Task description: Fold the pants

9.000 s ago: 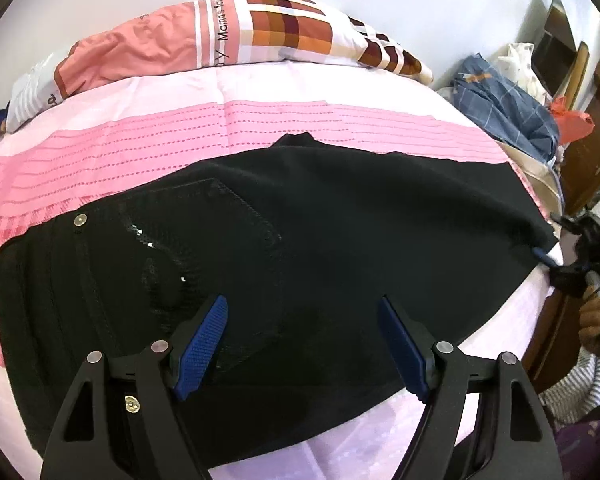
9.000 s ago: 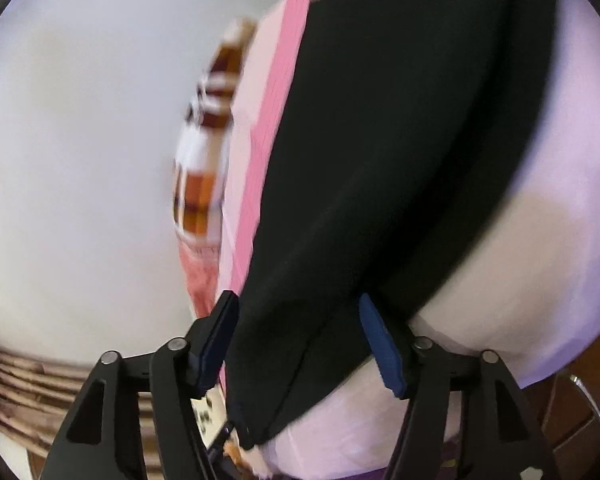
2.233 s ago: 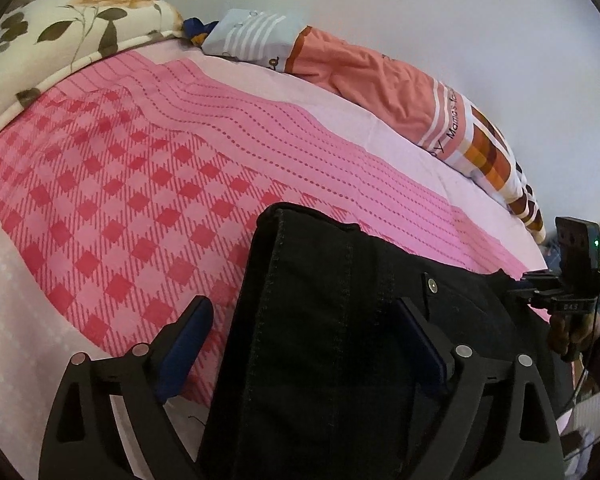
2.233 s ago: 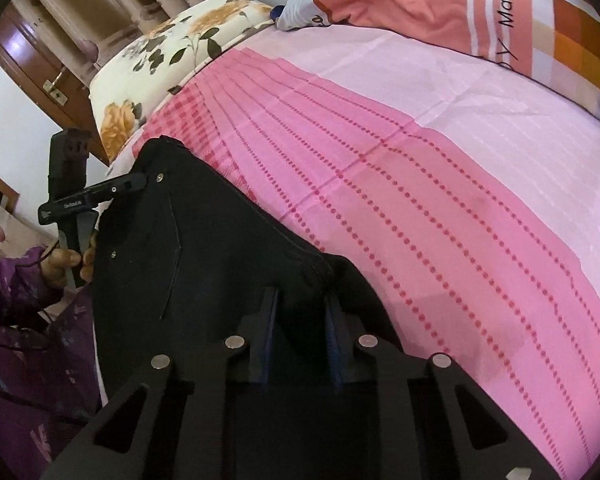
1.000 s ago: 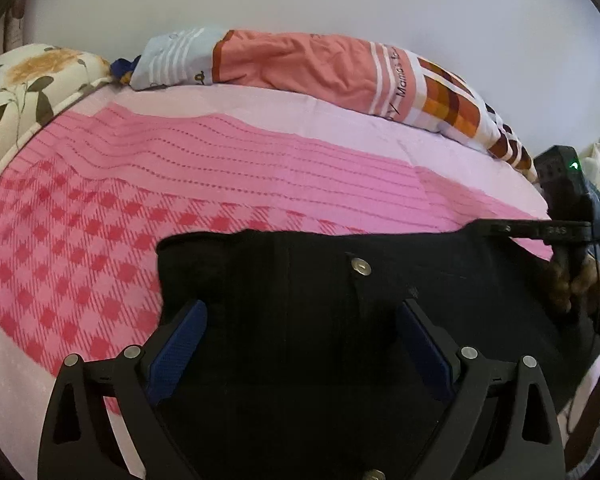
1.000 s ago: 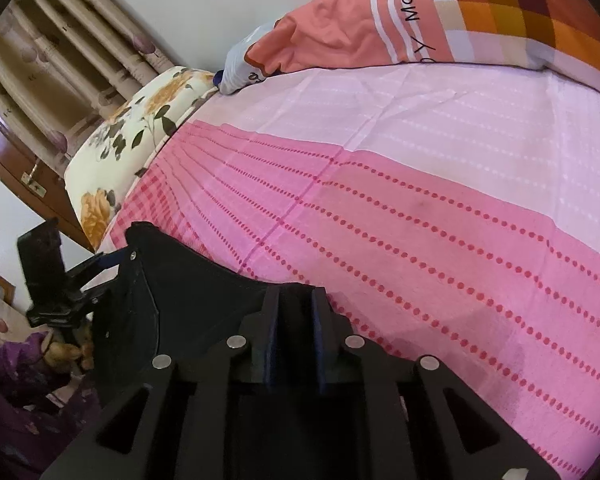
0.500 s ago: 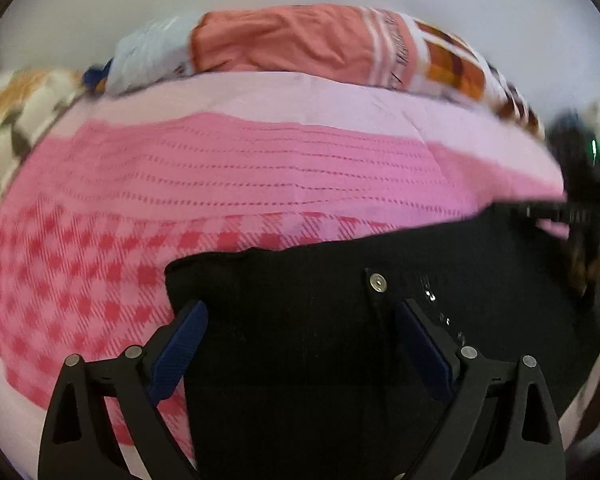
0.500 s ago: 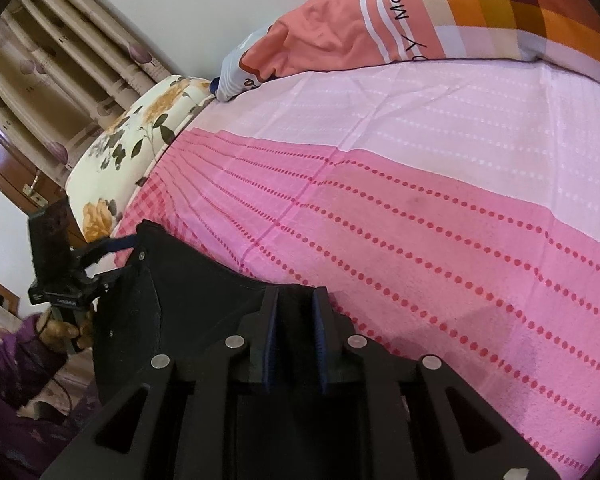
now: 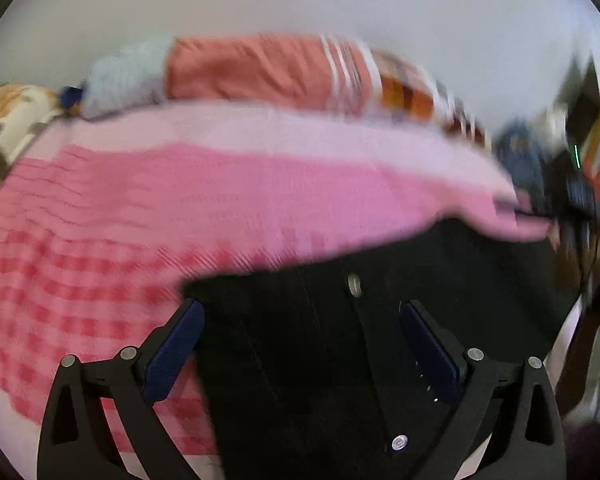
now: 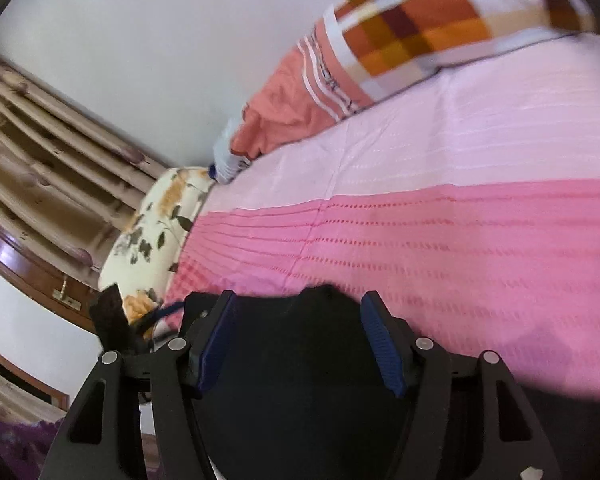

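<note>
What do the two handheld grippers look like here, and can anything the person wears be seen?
Both the left gripper and the right gripper have matte black angular frames with triangular cut-outs and silver round rivets. Their fingers carry ribbed blue pads. A purple garment, apparently the person's, shows at the right view's lower left corner.

left-wrist view blurred; pants (image 9: pixel 340 360) cropped below

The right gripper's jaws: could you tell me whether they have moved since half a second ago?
Yes. The right gripper has just been opening: its pads, pinched on the black pants, now stand apart, with the fold between them and the pink sheet beyond.
</note>
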Demonstrator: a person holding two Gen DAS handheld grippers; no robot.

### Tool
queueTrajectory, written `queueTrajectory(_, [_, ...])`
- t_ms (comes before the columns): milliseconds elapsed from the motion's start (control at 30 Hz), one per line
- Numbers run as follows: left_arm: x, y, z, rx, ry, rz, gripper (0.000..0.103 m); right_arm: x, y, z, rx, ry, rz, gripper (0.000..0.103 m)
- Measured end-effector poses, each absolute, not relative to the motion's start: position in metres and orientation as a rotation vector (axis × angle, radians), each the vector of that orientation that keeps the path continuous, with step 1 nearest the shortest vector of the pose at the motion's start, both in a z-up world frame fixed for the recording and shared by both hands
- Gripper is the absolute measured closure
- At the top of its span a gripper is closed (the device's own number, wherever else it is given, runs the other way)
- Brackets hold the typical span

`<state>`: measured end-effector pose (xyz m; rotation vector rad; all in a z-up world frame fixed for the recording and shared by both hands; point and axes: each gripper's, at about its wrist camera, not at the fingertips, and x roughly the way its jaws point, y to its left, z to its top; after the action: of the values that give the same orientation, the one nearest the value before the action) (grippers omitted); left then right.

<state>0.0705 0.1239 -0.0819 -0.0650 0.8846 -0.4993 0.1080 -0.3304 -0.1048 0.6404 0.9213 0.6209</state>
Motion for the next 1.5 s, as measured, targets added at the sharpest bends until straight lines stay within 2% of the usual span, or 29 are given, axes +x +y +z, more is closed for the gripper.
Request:
queueTrajectory(67, [0.072,0.148,-0.069,-0.143,0.851,-0.462,0.005,0.081,-0.338,-0.101,0.653,0.918,0.611,0.042])
queueTrajectory(233, [0.063,0.177,-0.062,-0.282,0.923,-0.430,0.005,0.003,-0.356,-0.101,0.692,0.891,0.581,0.042])
queueTrajectory(400, [0.042,0.127,-0.078,-0.170,0.948,-0.511,0.005,-0.078,-0.409,-0.121,0.841,0.822,0.383,0.042])
queueTrajectory(533, [0.052,0.097,-0.124,-0.023,1.029,-0.468,0.005,-0.140,-0.483,-0.140,0.914,0.764,0.096,0.042])
queueTrajectory(600, [0.046,0.095,-0.122,0.031,0.951,-0.464,0.005,-0.167,-0.522,-0.156,0.973,0.761,-0.032,0.040])
queueTrajectory(767, [0.050,0.105,-0.108,-0.042,0.950,-0.406,0.005,-0.247,-0.608,-0.172,1.207,0.535,-0.218,0.040])
queueTrajectory(900, [0.039,0.115,-0.081,-0.138,0.863,-0.363,0.005,-0.279,-0.639,-0.175,1.285,0.425,-0.267,0.040])
queueTrajectory(1000, [0.040,0.102,-0.081,-0.160,0.883,-0.359,0.005,-0.287,-0.647,-0.176,1.328,0.369,-0.211,0.041])
queueTrajectory(1033, [0.042,0.097,-0.084,-0.157,0.890,-0.365,0.005,-0.284,-0.646,-0.177,1.349,0.359,-0.178,0.045])
queueTrajectory(1067, [0.042,0.091,-0.088,-0.145,0.894,-0.365,0.005,-0.279,-0.643,-0.176,1.361,0.348,-0.141,0.053])
queueTrajectory(1167, [0.050,0.081,-0.111,-0.110,0.944,-0.337,0.005,-0.256,-0.633,-0.177,1.359,0.399,-0.090,0.064])
queueTrajectory(1367, [0.045,0.081,-0.124,-0.110,0.902,-0.334,0.005,-0.236,-0.633,-0.198,1.359,0.551,-0.171,0.066])
queueTrajectory(1433, [0.042,0.079,-0.127,-0.077,0.891,-0.335,0.005,-0.241,-0.635,-0.206,1.397,0.557,-0.207,0.072])
queueTrajectory(1500, [0.040,0.076,-0.129,-0.053,0.879,-0.333,0.004,-0.245,-0.635,-0.207,1.402,0.557,-0.234,0.074])
